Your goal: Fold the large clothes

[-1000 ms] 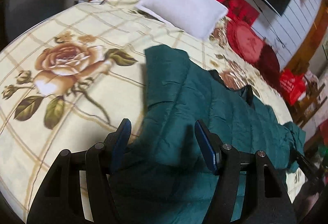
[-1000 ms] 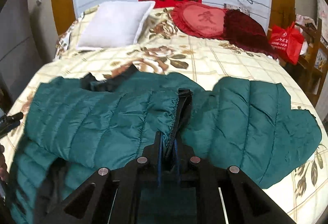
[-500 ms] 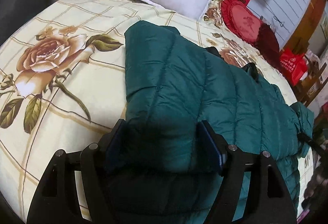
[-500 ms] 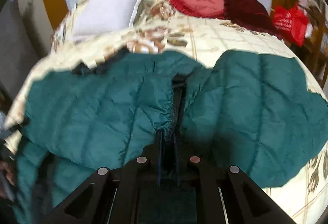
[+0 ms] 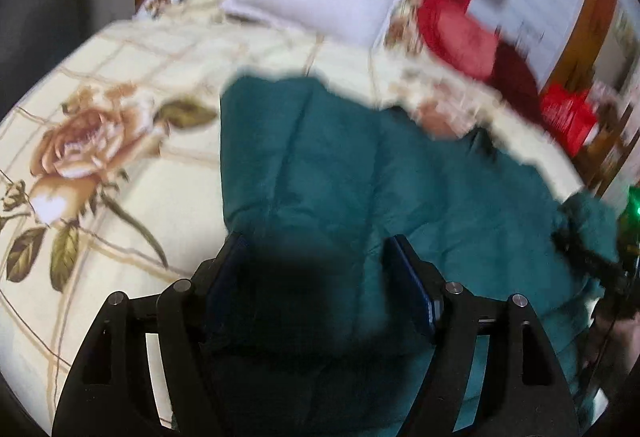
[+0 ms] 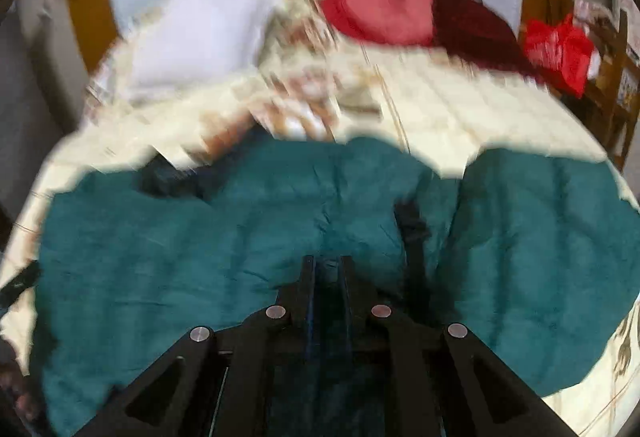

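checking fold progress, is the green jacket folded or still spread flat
Partly folded: the green jacket has one quilted panel doubled over its middle, while another part lies spread flat on the bedspread.

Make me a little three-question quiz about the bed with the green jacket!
1. True or false: the jacket lies on a plain blue bedspread.
2. Which pillow sits nearest the bed's left edge in the right wrist view? A) white B) red C) black
3. Fill in: the right gripper is shut on the ____.

Key:
1. False: the bedspread is cream with roses.
2. A; the red cushion lies to its right.
3. Jacket. The left gripper has jacket fabric between its opening jaws.
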{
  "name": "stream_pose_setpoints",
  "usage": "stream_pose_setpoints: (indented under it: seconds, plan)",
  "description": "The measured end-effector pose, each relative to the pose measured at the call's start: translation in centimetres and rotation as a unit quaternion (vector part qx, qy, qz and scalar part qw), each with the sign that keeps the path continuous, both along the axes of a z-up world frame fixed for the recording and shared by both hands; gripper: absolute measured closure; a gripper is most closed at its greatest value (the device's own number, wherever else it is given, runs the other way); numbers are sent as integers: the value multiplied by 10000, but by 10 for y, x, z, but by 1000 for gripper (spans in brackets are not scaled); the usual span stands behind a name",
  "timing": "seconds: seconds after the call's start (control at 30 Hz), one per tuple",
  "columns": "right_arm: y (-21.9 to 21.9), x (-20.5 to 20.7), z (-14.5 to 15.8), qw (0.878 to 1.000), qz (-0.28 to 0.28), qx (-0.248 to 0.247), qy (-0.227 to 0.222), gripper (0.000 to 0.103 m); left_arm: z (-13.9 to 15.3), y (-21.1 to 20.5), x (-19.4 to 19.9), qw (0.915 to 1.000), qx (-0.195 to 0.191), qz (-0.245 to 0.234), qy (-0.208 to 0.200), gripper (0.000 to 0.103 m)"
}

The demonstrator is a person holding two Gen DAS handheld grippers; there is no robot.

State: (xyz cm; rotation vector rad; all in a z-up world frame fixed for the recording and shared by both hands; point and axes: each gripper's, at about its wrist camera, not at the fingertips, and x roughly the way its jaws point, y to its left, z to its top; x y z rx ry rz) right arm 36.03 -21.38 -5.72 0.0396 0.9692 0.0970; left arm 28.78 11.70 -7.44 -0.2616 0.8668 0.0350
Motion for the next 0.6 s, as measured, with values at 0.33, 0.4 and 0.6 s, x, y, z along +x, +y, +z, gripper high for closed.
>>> stream_pose_setpoints:
  seconds: [0.33,0.4,0.6]
  plan:
    - [3,-18,43,9979,-148,290,-552,91,12,18,-11,9982,-356,435,-210,17]
    - [30,-31,51,9970,281,236,-682,84,22,12,-16,9981,-267,394,-401,17]
    - [73,-41,10,9968,745,-263,-125,37,8,-20,-11,9993,357,-115,-83,17]
